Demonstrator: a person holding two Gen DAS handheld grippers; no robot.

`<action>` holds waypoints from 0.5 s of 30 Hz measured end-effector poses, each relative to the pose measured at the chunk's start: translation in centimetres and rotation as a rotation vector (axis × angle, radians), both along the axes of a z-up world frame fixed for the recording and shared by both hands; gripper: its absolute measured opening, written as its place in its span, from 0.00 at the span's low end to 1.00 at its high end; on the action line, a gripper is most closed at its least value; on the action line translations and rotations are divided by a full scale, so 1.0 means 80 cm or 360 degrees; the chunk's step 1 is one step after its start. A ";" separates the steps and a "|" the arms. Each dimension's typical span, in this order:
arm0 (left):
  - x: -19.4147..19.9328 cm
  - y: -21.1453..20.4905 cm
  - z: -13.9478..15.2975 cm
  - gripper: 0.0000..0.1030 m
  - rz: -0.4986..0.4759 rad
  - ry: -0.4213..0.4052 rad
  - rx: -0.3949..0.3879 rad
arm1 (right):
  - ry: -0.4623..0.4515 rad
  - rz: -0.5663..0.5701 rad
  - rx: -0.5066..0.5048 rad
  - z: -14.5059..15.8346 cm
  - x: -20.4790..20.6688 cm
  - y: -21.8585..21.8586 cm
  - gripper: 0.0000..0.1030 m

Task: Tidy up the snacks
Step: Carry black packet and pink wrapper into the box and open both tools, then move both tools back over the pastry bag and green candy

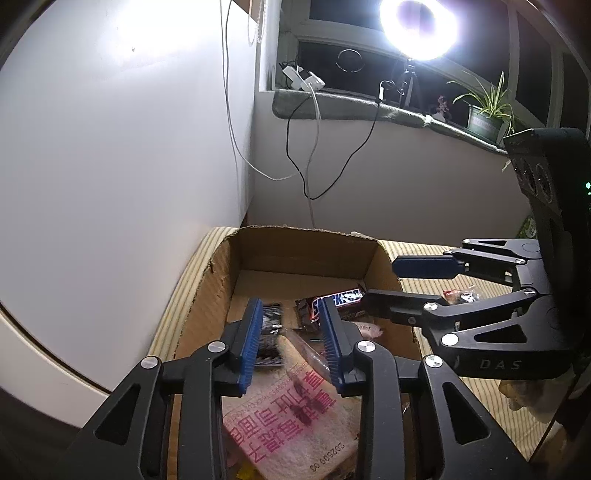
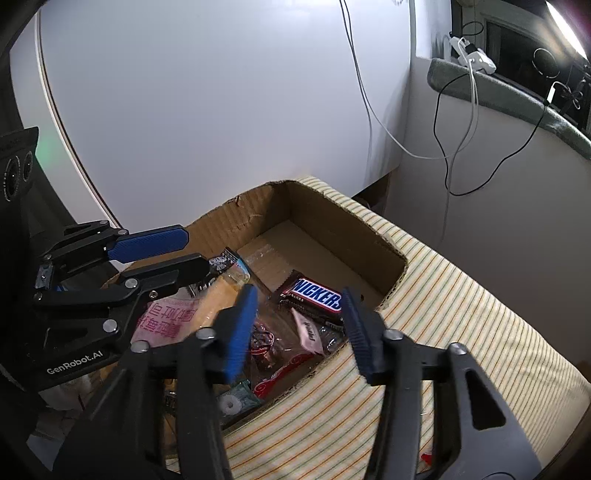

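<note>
Snacks: a Snickers bar (image 2: 317, 297) lies on the floor of a cardboard box (image 2: 373, 236) near its middle, with a pink-printed packet (image 1: 295, 417) at the near end, a small pink wrapper (image 2: 308, 330) and clear-wrapped red sweets (image 2: 264, 343) between them, and a dark packet (image 1: 271, 332) by the left wall.
Box edges: the top rim is torn and uneven, with a ragged notch by the right wall – the far half of the floor is bare cardboard, open room behind the bar.
Left gripper (image 1: 291, 332): its blue pads are parted above the pink-printed packet and the dark packet, and clasp nothing.
Right gripper (image 2: 299, 325): its pads stand apart over the sweets and the bar's near end, and nothing is pinched between them; seen from the left wrist, its tips reach over the box's right wall.
Surface: a yellow-and-white striped cloth (image 2: 461, 314) covers the table – the box sits on it, and the cloth runs clear on the right.
Room: a white wall (image 1: 129, 166) stands close behind the box; cables (image 1: 306, 147) hang from a windowsill (image 1: 369, 107) that carries a ring light (image 1: 419, 26) and a potted plant (image 1: 485, 110).
</note>
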State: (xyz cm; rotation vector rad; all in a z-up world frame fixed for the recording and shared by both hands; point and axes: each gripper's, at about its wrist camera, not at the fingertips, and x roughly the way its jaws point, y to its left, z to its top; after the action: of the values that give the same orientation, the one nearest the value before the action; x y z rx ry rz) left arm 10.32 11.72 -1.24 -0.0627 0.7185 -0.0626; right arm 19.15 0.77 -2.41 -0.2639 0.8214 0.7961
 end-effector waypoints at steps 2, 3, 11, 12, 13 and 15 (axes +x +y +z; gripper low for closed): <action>-0.001 0.000 0.000 0.43 0.0005 -0.0007 0.0010 | -0.0014 -0.0003 -0.0005 0.003 -0.002 -0.001 0.50; -0.002 0.000 0.001 0.45 0.0006 -0.0012 0.0015 | -0.0020 -0.0007 -0.0007 0.004 -0.002 -0.002 0.56; -0.013 0.000 0.010 0.57 0.0032 -0.0045 0.0034 | -0.0068 -0.0061 -0.0003 0.014 -0.009 -0.021 0.78; -0.014 0.000 0.011 0.57 0.0035 -0.0050 0.0035 | -0.0081 -0.0070 -0.0005 0.016 -0.011 -0.025 0.78; -0.016 -0.002 0.011 0.57 0.0034 -0.0054 0.0038 | -0.0085 -0.0076 -0.0006 0.017 -0.011 -0.027 0.78; -0.019 -0.005 0.014 0.57 0.0031 -0.0065 0.0041 | -0.0094 -0.0089 -0.0005 0.020 -0.014 -0.034 0.79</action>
State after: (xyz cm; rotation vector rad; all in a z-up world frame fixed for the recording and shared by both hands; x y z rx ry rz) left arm 8.80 11.32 -0.12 -0.0437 0.6778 -0.0359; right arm 18.00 -1.97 -0.84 -0.2649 0.7716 0.7316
